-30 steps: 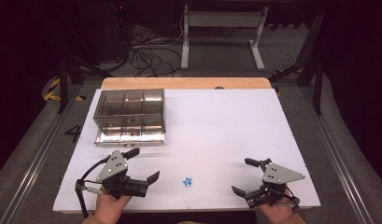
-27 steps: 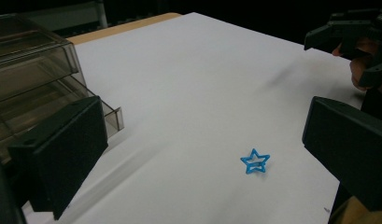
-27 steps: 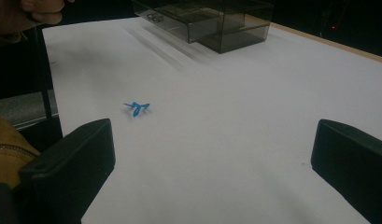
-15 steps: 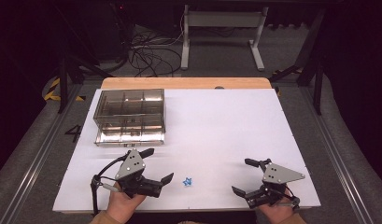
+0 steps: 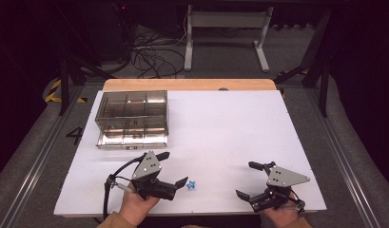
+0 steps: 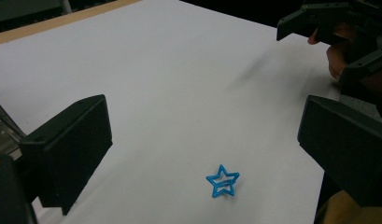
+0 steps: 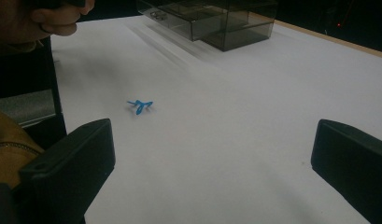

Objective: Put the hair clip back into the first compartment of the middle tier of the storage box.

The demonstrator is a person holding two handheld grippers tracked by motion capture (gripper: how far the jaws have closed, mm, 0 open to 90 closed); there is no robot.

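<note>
A small blue star (image 5: 190, 185) lies on the white mat (image 5: 230, 128) near the front edge. My left gripper (image 5: 175, 167) is open just left of the star, and its near jaw tip almost reaches it. In the left gripper view the star (image 6: 222, 181) lies low between the wide-apart jaws of the left gripper (image 6: 202, 140), nearer the right jaw. My right gripper (image 5: 245, 179) is open at the front right with nothing between its jaws. In the right gripper view the star (image 7: 140, 106) lies ahead to the left of the right gripper (image 7: 212, 158).
A smoky transparent compartment box (image 5: 132, 118) stands at the back left of the mat, its lower drawer pulled out toward me; the box (image 7: 212, 18) also appears far off in the right gripper view. A wooden table edge (image 5: 192, 84) runs behind the mat. Cables lie on the floor beyond.
My left gripper has moved right along the front of the mat, close to the blue star. The right gripper and the star have stayed put.
</note>
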